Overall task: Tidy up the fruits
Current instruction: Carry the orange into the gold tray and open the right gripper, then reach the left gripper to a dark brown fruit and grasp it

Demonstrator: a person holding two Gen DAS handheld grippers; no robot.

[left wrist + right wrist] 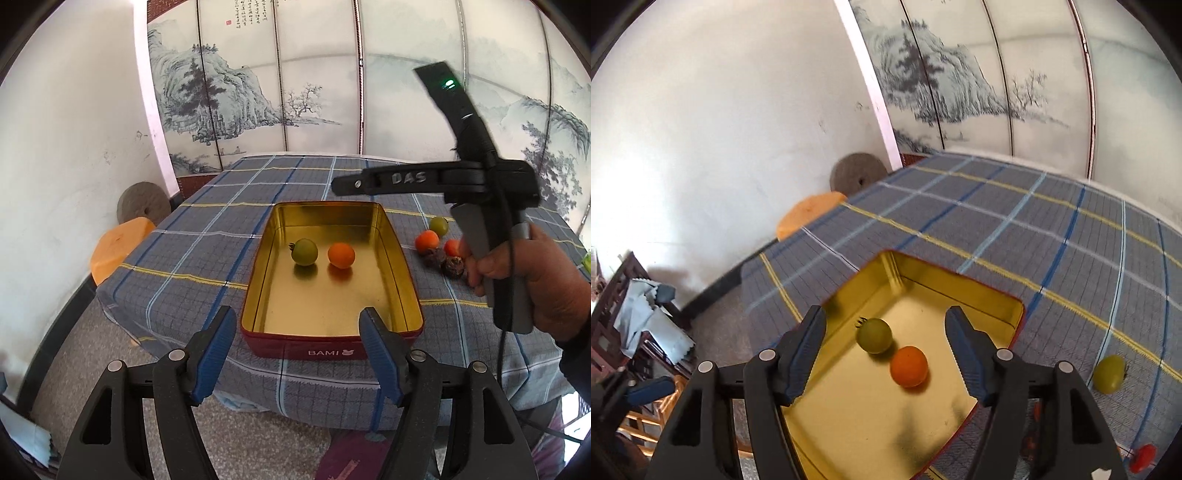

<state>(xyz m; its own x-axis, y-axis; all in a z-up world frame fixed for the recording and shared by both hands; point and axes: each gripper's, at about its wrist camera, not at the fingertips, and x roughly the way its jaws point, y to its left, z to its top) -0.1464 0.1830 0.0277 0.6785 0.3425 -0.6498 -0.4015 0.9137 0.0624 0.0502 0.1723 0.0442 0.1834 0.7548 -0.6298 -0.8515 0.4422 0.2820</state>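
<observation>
Two fruits lie inside the red tin (402, 258), a green tomato (304, 252) and an orange fruit (341, 255) side by side on its gold floor, near the far end. More fruit sits loose on the plaid-covered counter (192, 254) to the tin's right: a green one (439, 225), two orange-red ones (427, 240) and some dark wrinkled ones (453, 266). Left tongs (297, 332) hang released before the tin's near wall, grasping nothing. Right tongs (884, 339) hover above the tin's interior, spread wide and empty.
</observation>
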